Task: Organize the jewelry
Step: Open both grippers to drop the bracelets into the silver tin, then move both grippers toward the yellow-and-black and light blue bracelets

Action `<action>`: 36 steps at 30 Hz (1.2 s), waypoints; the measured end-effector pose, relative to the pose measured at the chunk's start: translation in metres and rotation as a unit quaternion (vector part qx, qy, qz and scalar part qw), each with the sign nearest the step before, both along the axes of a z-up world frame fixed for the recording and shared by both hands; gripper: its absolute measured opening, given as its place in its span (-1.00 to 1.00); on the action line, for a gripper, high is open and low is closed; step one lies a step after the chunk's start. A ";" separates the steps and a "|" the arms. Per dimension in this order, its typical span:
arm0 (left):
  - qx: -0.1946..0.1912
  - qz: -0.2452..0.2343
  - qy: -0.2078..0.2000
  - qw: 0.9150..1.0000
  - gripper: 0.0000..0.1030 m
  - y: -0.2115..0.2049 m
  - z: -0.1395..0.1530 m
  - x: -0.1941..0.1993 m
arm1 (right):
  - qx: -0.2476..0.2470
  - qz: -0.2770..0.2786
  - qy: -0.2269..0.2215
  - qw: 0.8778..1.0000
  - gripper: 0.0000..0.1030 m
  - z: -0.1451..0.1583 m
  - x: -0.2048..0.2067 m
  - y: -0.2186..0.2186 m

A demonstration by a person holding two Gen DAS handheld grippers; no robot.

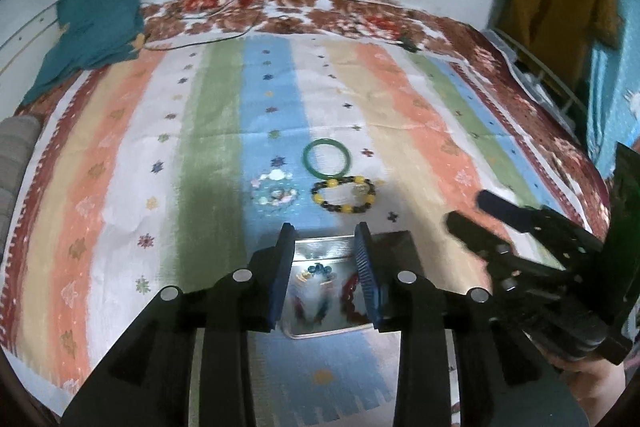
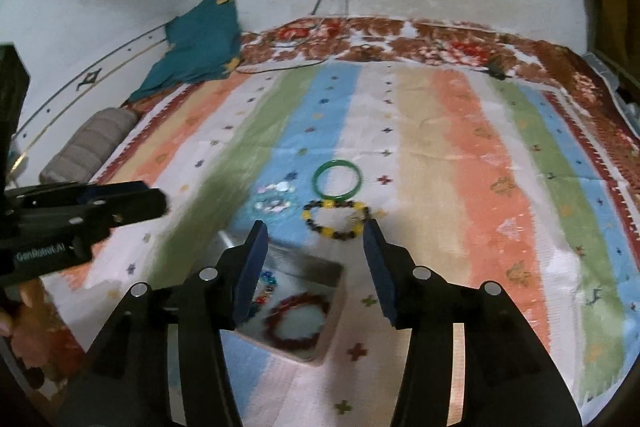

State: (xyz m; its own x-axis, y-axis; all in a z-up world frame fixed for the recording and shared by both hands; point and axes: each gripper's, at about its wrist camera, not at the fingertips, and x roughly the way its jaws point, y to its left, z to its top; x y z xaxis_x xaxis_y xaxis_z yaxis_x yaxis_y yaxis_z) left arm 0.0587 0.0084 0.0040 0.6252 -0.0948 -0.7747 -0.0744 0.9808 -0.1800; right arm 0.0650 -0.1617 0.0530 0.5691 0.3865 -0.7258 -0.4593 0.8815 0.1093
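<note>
Both tongs stand spread with nothing between the fingers: the left gripper [image 1: 326, 231] hangs over the metal tray [image 1: 320, 247], the right gripper [image 2: 316, 227] just beside that tray [image 2: 320, 267]. Fingers hide part of the tray's contents, where a red bead bracelet [image 2: 298, 323] and blurred coloured beads [image 1: 318, 270] show. Beyond lie a green bangle [image 1: 327, 158], a yellow-and-dark bead bracelet [image 1: 343, 194] and a pale, hard-to-read bracelet [image 1: 275, 191] on the striped cloth [image 1: 400, 99].

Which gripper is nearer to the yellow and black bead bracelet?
Right. The right gripper is open just before the yellow and black bead bracelet; the left gripper is open farther back, over the metal tray.
</note>
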 end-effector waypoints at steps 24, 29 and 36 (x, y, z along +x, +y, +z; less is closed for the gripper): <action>0.024 0.040 0.034 0.998 0.18 0.025 -0.024 0.034 | -0.013 -0.037 0.080 0.996 0.25 -0.037 0.046 -0.008; 0.043 0.038 0.034 0.998 0.24 0.024 -0.026 0.041 | -0.015 -0.044 0.083 0.995 0.29 -0.040 0.052 -0.008; 0.050 0.040 0.046 0.997 0.34 0.028 -0.034 0.054 | -0.024 -0.038 0.082 0.996 0.37 -0.043 0.056 -0.003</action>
